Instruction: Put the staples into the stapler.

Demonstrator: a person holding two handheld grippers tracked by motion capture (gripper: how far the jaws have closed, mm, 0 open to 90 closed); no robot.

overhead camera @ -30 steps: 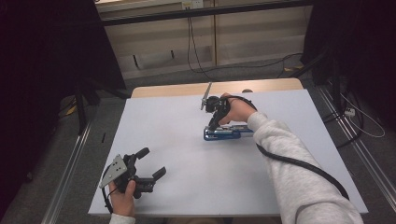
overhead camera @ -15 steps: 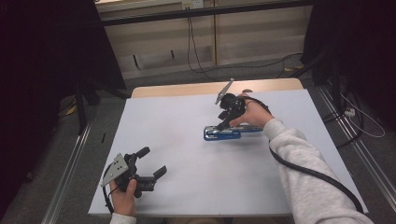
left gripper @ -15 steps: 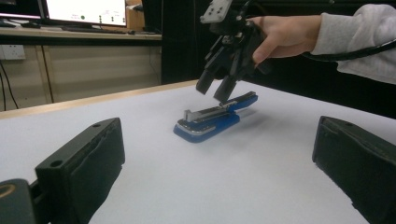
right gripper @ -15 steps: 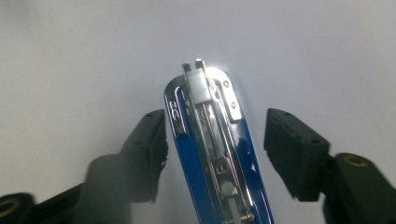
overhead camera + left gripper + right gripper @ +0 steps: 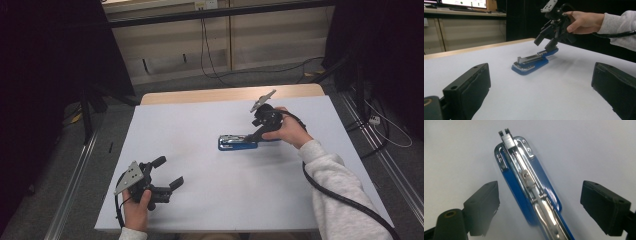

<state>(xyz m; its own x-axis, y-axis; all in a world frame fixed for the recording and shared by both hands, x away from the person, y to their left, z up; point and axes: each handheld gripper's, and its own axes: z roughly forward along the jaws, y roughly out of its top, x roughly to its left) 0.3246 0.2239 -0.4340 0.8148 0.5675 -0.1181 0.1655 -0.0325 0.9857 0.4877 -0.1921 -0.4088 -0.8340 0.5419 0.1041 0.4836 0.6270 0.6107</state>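
Right gripper [image 5: 251,136] is poised above the rear end of the blue stapler [image 5: 238,143], jaws spread wide and empty; from its own view the stapler [image 5: 529,182] runs between the two pads without touching either. From the left gripper view one jaw tip looks at or just touching the raised rear of the top arm [image 5: 548,52]; I can't tell which. The stapler lies near the middle of the white surface [image 5: 210,200], nearer its far edge, magazine exposed.

Left gripper [image 5: 167,182] sits parked near the surface's near left corner, jaws open, holding nothing.

My read on the next step: centre the pads on the stapler's long sides, come down square, and close low on the base so it doesn't pivot or skid.

No brand, label or lettering I can read on the stapler.
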